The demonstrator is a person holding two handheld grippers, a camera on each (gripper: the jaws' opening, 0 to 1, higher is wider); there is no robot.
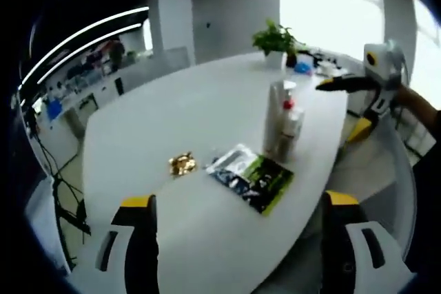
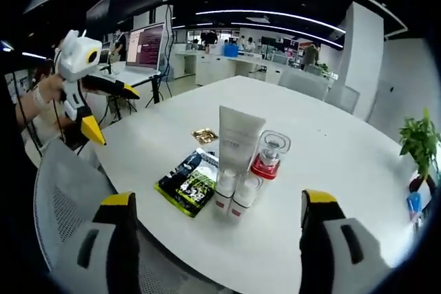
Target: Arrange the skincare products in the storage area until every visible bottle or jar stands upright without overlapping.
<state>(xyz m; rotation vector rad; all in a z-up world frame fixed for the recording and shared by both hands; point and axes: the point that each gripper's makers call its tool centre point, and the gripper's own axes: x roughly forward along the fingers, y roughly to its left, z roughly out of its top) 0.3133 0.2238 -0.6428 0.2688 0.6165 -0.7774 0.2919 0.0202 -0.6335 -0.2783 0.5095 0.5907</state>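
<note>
Both grippers, left (image 1: 238,239) and right (image 2: 217,239), jaws wide, empty, held near table edge. White plastic tube (image 2: 238,144), clear red-based jar (image 2: 271,154), two small white bottles (image 2: 234,194) cluster upright, touching. Advise: approach the tube squarely, separate w/o tipping neighbours.

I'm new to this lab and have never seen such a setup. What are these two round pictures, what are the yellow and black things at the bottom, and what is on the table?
Each picture comes from a fisheye camera riding on a handheld gripper; a person holds one in each hand. The yellow-tipped black prongs are the jaws of the left gripper and the right gripper, both open and holding nothing. On the white table stand a white tube, two small bottles and a red-based clear jar, clustered together. A green-black sachet and a gold packet lie flat nearby.
</note>
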